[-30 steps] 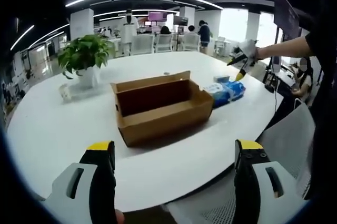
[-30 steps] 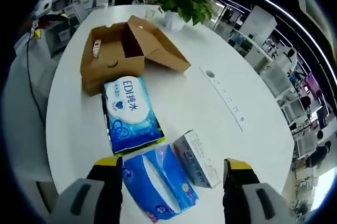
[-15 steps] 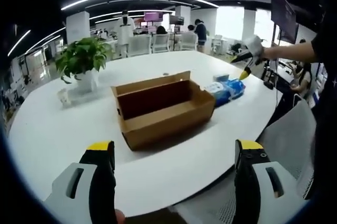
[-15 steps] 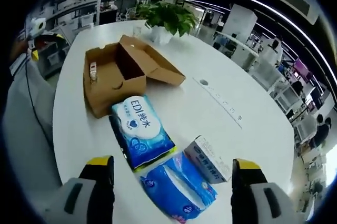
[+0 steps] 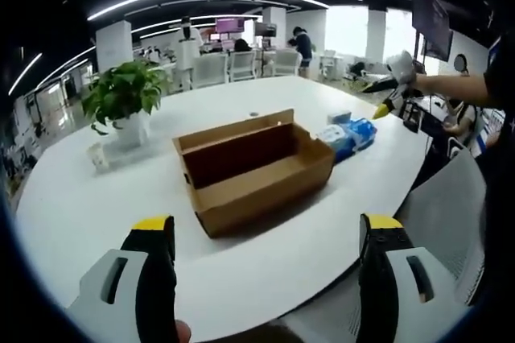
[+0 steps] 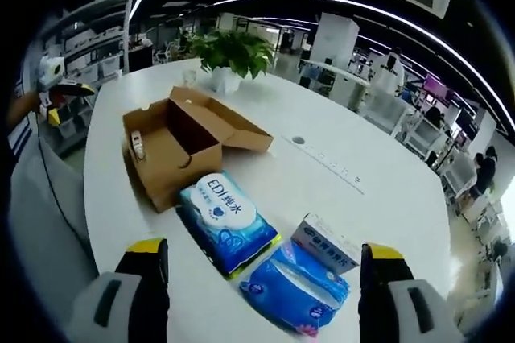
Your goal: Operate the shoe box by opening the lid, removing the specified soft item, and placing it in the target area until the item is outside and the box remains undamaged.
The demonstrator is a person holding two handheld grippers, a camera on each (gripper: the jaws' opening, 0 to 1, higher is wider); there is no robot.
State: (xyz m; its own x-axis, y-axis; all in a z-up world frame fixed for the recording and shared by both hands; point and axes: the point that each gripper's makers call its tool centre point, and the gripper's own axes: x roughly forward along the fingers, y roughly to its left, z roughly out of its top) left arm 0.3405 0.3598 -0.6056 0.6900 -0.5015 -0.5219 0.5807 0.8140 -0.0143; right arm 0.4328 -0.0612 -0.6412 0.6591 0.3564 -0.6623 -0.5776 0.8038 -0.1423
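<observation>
In the middle of the left gripper view I see the shoe box [image 5: 253, 170], one brown cardboard box, standing on the white round table [image 5: 96, 206] with its lid folded back and open; the inside looks dark and I cannot tell from here if something lies in it. In the right gripper view the same box sits in the left centre of the frame, and a small pale item [image 6: 138, 145] lies inside near its left end. My left gripper [image 5: 265, 266] is at the bottom of its frame with the jaws set wide apart, holding nothing and touching nothing. My right gripper [image 6: 261, 299] is also spread wide and empty, above the table edge. Between its jaws and a little above I count three soft packs: one blue wipes pack [image 6: 228, 221] just beside the box, one blue tissue pack [image 6: 296, 285] lower right of it, and one small white carton [image 6: 326, 244] touching the tissue pack. One potted plant [image 5: 125, 101] stands at the upper left of the left gripper view, well apart from the box.
</observation>
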